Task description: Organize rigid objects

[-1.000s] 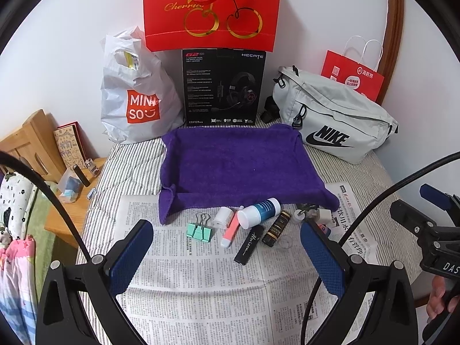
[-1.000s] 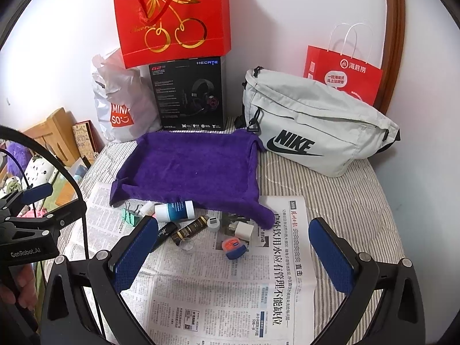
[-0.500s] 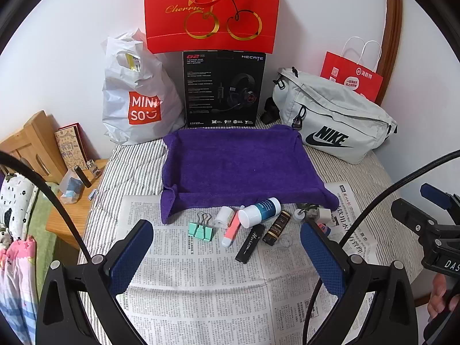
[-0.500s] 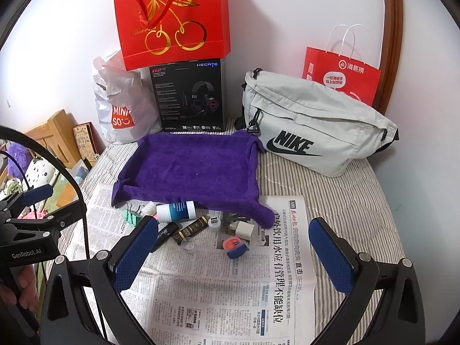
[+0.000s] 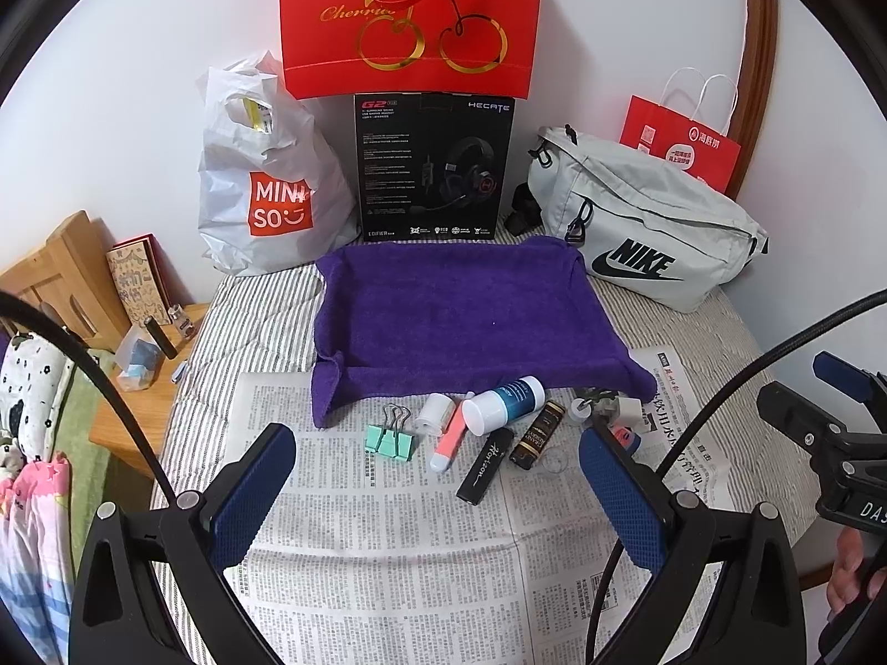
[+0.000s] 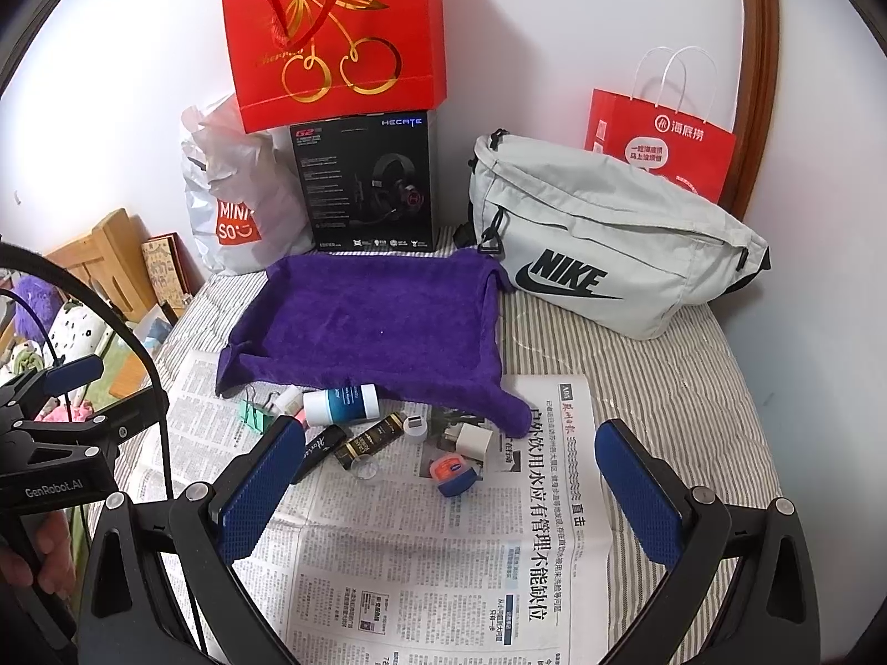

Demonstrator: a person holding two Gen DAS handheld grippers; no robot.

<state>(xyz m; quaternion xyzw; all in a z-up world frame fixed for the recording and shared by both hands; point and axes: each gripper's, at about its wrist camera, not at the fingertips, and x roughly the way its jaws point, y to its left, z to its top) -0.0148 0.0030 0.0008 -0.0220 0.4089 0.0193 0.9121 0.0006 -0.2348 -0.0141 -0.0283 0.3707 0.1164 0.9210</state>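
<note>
While both grippers hover above the newspaper [image 5: 388, 554], almost nothing has shifted over the last second: the view only settles slightly, and no item has moved. The left gripper [image 5: 438, 476] has its fingers spread wide and empty; the right gripper [image 6: 449, 482] is likewise wide and empty. The small items lie in a row on the newspaper just in front of the purple towel [image 5: 465, 321]: a green binder clip [image 5: 389, 441], a white and blue bottle [image 5: 501, 405], a black tube [image 5: 485, 472], and a white plug [image 6: 471, 439]. The towel is bare, so sorting appears not yet begun.
</note>
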